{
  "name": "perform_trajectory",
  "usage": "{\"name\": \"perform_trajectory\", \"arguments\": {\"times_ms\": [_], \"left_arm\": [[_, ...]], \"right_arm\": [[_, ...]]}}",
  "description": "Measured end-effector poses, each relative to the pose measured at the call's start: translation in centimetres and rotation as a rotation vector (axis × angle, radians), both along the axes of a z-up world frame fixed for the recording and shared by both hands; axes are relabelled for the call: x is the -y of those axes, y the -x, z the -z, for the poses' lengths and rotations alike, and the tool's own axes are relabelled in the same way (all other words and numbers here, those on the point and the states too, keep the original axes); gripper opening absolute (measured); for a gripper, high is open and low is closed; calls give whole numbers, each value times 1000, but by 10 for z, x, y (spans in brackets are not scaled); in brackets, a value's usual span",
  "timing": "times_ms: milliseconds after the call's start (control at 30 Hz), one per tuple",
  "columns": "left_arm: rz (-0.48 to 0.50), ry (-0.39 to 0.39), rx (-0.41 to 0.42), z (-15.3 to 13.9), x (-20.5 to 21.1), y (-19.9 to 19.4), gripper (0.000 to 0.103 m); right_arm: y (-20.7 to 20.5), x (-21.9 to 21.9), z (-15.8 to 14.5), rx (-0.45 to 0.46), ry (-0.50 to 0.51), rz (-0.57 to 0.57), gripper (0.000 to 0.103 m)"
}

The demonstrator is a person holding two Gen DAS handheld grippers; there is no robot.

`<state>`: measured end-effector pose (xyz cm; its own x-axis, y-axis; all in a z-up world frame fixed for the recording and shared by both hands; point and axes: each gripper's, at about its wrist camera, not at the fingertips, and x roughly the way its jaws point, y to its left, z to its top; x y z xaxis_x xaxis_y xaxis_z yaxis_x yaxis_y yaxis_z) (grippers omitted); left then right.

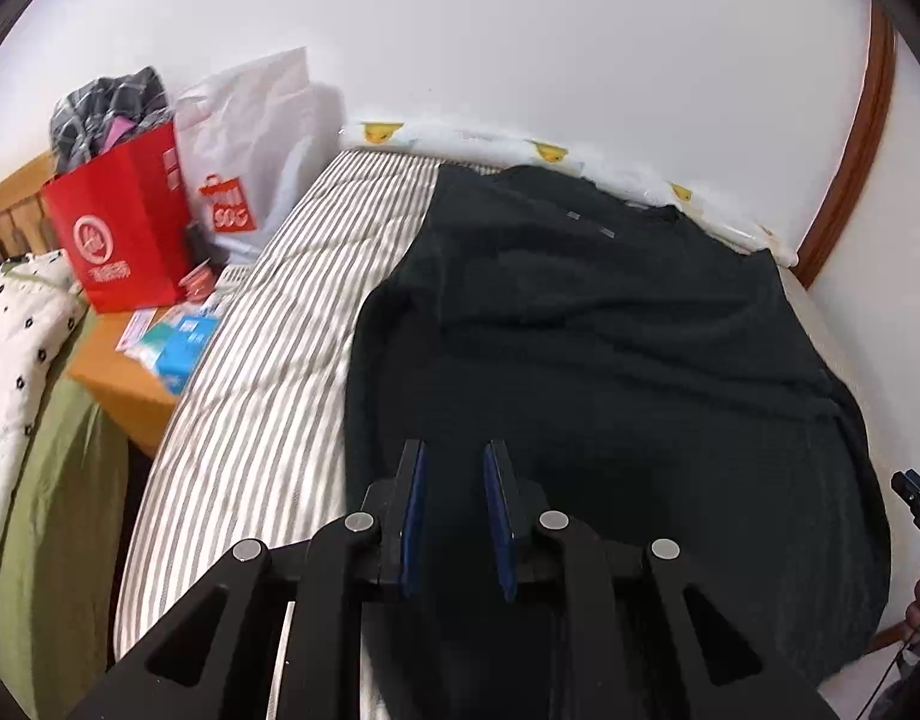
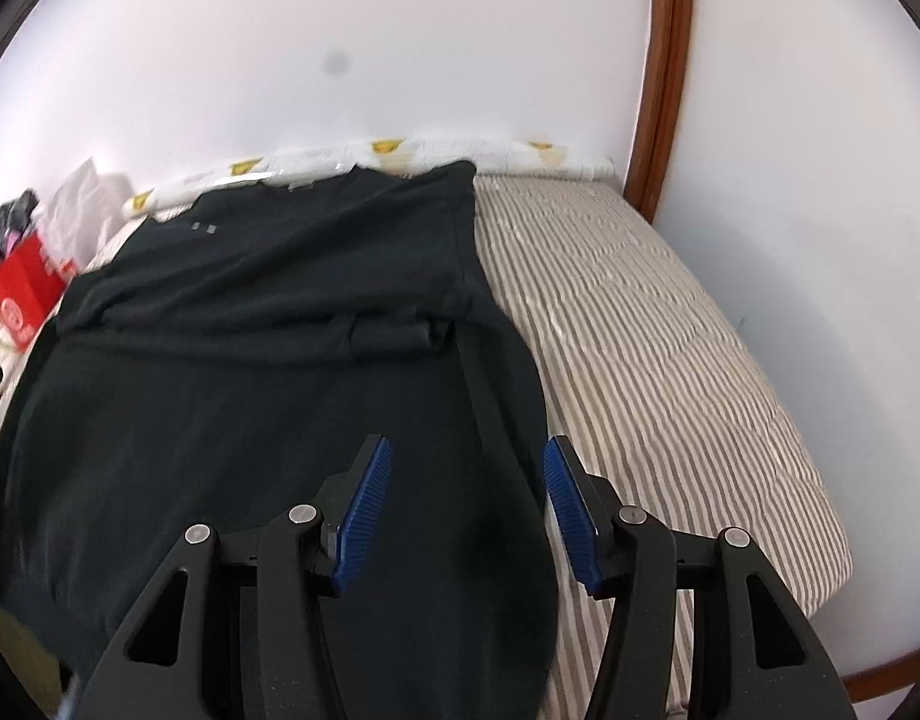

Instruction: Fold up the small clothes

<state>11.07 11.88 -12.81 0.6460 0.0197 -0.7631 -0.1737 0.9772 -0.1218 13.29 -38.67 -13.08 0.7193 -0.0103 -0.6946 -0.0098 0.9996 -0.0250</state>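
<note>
A dark T-shirt (image 1: 610, 348) lies flat on the striped mattress (image 1: 268, 360), collar toward the wall. It also shows in the right wrist view (image 2: 268, 396), with a sleeve folded in across its middle (image 2: 394, 333). My left gripper (image 1: 455, 450) hovers over the shirt's near hem, jaws a little apart and empty. My right gripper (image 2: 467, 450) is wide open over the shirt's right side edge, holding nothing. The right gripper's tip shows at the far right edge of the left wrist view (image 1: 919, 501).
The striped mattress (image 2: 670, 360) lies against a white wall with a duck-print roll (image 1: 550, 150) along it. A red paper bag (image 1: 124, 222), a white plastic bag (image 1: 250, 144) and boxes stand on a wooden stand at the left. A brown door frame (image 2: 664, 72) is at the right.
</note>
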Motion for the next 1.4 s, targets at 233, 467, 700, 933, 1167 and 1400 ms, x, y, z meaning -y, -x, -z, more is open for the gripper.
{"name": "perform_trajectory", "arguments": {"times_ms": [233,467,700,933,1167,1400], "left_arm": [[-14,14,-59,22,-12,48,27],[20,113,-85,44,-15,77,27],[56,127,-79,54,-2,89,27],[56,105,-71,55,9,92,27],[70,83,-78,54,17,95,25],[79,130,-52,39,5,97,11]], "right_arm": [[34,29,22,-72,-71,19,53],[36,19,47,-126,-47,-26,51],[36,16,60,-169,-73,-75,46],[58,22,63,-142,-136,-103,46],[62,6,63,-99,-155,-135,42],[65,18,47,-59,-164,-137,11]]}}
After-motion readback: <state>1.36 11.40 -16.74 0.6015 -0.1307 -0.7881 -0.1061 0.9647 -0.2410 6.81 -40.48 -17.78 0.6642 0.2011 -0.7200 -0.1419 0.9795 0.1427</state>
